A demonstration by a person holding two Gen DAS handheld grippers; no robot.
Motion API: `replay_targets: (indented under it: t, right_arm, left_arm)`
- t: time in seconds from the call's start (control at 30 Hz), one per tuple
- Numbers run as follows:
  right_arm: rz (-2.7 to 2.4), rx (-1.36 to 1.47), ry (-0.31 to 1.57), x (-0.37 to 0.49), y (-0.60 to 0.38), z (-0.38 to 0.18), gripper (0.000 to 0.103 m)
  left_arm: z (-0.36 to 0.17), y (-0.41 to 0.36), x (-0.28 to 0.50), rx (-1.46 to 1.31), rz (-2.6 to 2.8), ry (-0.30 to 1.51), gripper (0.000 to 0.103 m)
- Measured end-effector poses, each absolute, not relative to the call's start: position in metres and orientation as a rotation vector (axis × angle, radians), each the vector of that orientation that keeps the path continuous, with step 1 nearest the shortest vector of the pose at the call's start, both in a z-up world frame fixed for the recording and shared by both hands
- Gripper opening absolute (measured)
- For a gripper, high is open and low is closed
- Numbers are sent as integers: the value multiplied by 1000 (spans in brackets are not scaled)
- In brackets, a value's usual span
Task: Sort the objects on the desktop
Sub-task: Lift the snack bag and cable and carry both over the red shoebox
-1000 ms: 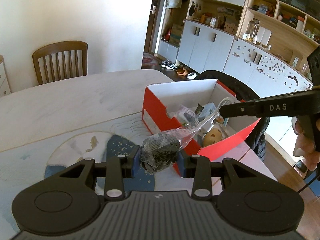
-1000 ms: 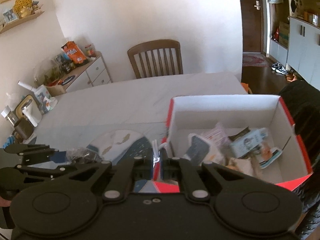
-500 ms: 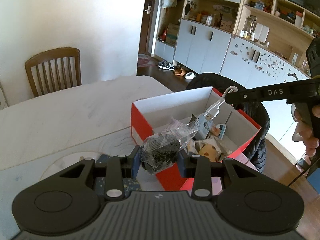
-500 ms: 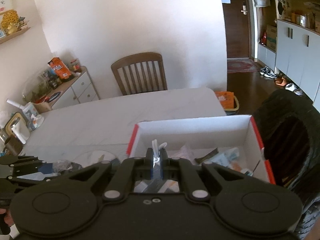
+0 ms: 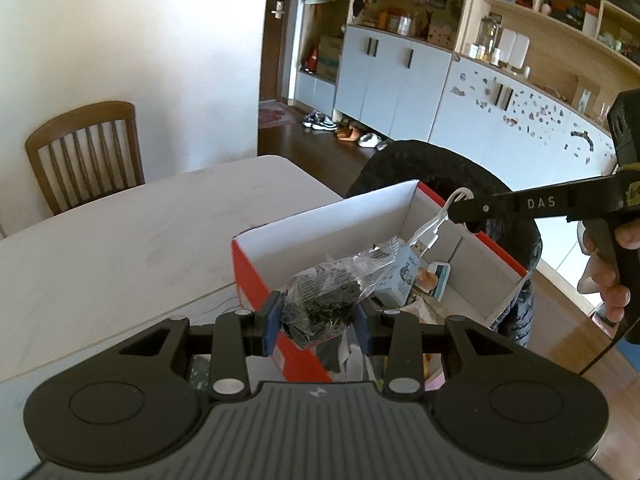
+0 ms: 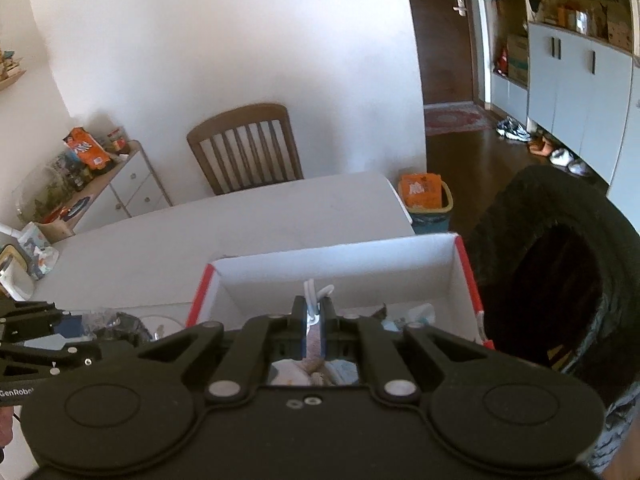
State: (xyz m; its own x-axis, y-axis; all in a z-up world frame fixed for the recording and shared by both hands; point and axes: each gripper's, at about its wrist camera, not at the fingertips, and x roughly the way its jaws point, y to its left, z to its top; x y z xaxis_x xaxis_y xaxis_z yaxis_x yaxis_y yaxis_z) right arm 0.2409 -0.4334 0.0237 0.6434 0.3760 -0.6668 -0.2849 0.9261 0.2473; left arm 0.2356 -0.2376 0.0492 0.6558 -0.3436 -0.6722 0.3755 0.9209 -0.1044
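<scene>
Left tongs [image 5: 316,322] clamp the clear bag of dark bits [image 5: 332,296] between their pads above the red box [image 5: 256,280]; right tongs [image 6: 314,330] pinch the white cable [image 6: 314,296].

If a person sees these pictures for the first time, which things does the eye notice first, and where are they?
First comes the red box with white inner walls, open at the table's near corner and already holding small items. Right in front, the left gripper is shut on a clear bag of dark bits at the box's near wall. Above the box, the right gripper pinches a white cable that dangles into it.
</scene>
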Motion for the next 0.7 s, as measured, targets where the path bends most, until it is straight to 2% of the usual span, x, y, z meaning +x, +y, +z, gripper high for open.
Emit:
replay_targets:
  t: [0.7]
  right_arm:
    - [381,-14,934,242,-462,-6,5]
  left_arm:
    - [1,-327,292,199,-550,890,36]
